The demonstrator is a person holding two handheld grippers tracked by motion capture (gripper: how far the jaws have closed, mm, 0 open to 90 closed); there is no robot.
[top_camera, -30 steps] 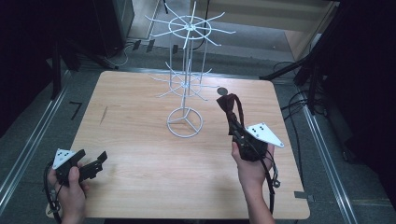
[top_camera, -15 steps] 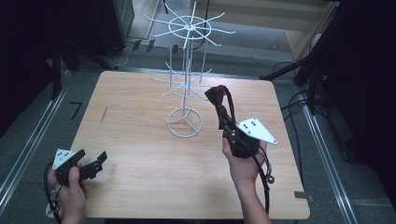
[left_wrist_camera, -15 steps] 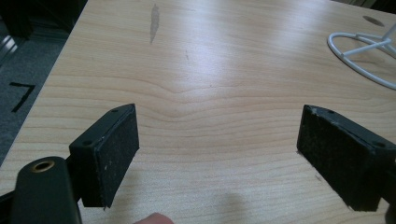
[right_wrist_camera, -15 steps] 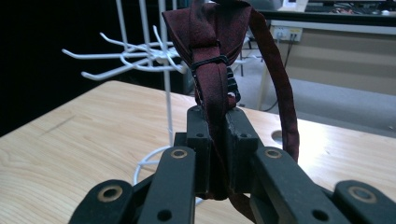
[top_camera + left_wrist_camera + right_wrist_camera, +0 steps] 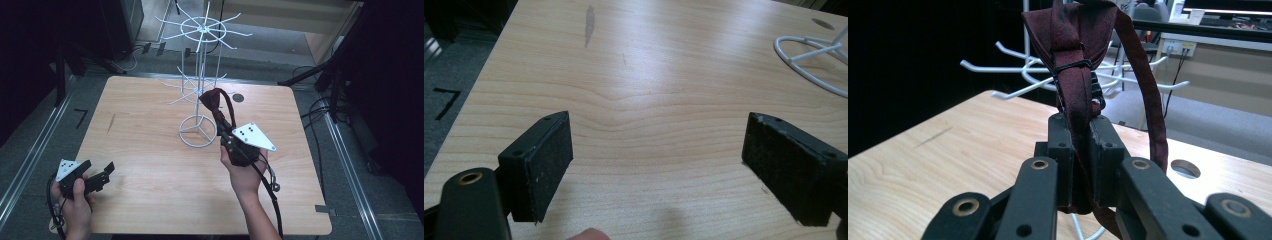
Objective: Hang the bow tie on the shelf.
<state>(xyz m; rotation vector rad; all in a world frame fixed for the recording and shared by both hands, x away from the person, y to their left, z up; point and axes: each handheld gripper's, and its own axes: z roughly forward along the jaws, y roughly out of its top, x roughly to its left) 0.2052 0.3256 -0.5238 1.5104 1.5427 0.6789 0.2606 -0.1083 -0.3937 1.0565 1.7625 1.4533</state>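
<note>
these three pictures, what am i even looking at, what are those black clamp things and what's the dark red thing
A person sits at a wooden table with a hand-held two-jaw clamp, called a gripper, in each hand. The wide picture comes from a camera above the table. The other two come from small cameras riding on each gripper, looking along its black jaws.

On the table stands a white wire display rack with hooks. The right gripper is shut on a dark red bow tie with its strap, lifted up beside the rack. The left gripper waits near the table's front left corner, jaws wide open and holding nothing.
</note>
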